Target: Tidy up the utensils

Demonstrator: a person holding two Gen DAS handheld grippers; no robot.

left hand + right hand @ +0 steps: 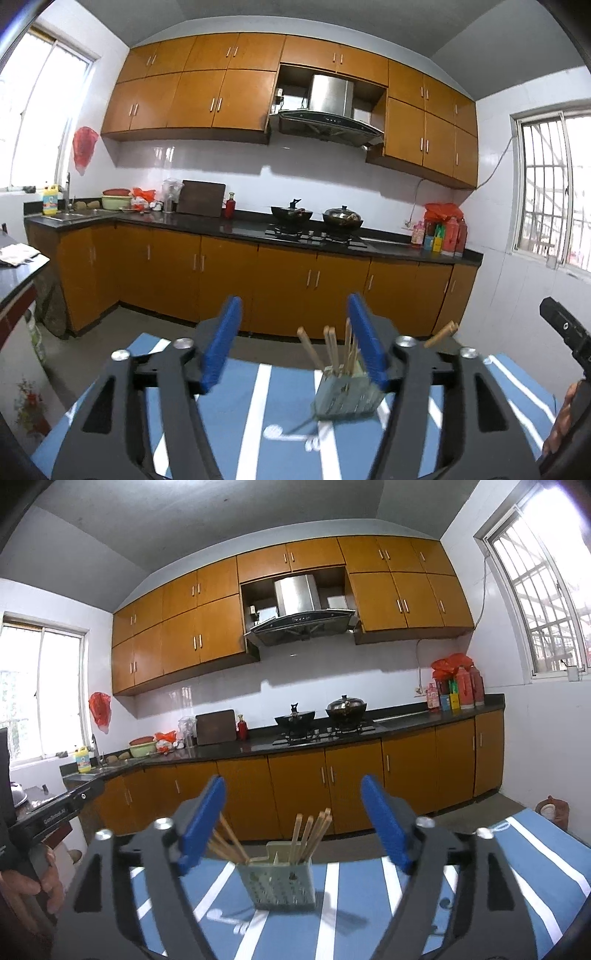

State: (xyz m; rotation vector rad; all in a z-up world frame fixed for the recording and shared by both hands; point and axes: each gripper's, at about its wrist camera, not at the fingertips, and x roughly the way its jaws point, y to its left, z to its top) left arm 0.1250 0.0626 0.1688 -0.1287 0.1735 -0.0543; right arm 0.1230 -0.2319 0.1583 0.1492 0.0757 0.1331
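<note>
Left wrist: left gripper (293, 341) spread, nothing between the jaws. Chopstick holder (345, 397) with chopsticks (334, 349) on the striped desk (255, 413), at 5 o'clock, near the right finger. Risk: a sideways nudge tips it.

Right wrist: right gripper (293, 819) spread, empty; holder at 6 o'clock. No legible writing.

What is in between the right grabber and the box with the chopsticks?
Nothing visible. The right gripper is open, and the holder with its chopsticks stands alone on the striped cloth just ahead of it.
</note>
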